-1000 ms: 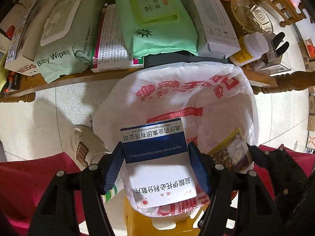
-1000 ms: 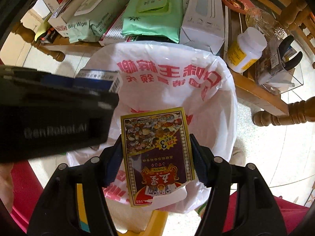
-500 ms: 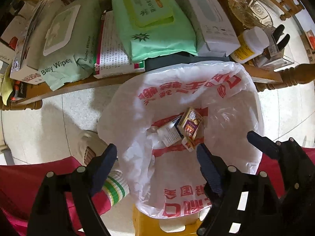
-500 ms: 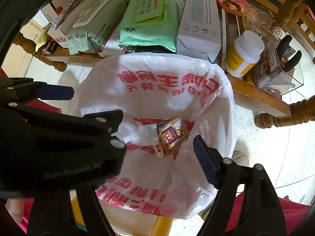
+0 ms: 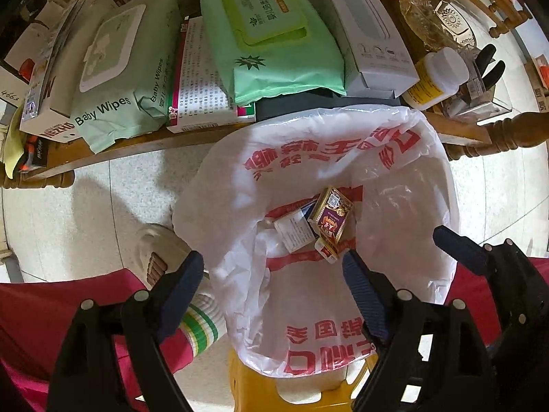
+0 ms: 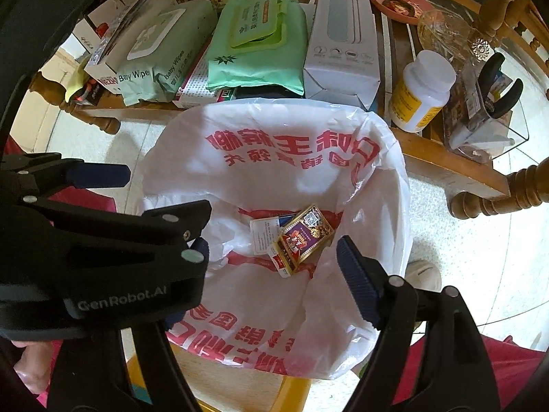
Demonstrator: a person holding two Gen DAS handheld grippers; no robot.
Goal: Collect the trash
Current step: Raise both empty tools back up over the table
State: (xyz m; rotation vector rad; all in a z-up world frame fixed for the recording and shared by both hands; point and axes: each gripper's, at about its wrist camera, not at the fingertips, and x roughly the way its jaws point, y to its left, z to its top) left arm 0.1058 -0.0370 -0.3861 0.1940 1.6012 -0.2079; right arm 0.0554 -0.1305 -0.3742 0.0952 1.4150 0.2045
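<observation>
A white plastic bag with red print (image 5: 329, 158) lines a yellow bin (image 5: 302, 395) below both grippers; it also shows in the right wrist view (image 6: 291, 147). At its bottom lie a blue-and-white medicine box (image 5: 295, 228) and a purple-and-gold card pack (image 5: 331, 218), seen too in the right wrist view as the box (image 6: 264, 235) and the pack (image 6: 303, 237). My left gripper (image 5: 274, 274) is open and empty above the bag. My right gripper (image 6: 274, 257) is open and empty beside it.
A wooden table (image 5: 137, 144) behind the bag holds baby wipes packs (image 5: 123, 79), a green wipes pack (image 5: 274, 41), a white box (image 5: 363, 31), a pill bottle (image 5: 435, 79) and pliers in a clear holder (image 6: 494, 103). Tiled floor (image 5: 85, 213) and a slippered foot (image 5: 154, 250) lie at the left.
Both grippers opened. The medicine box left my left gripper and the card pack left my right one; both fell to the bottom of the bag.
</observation>
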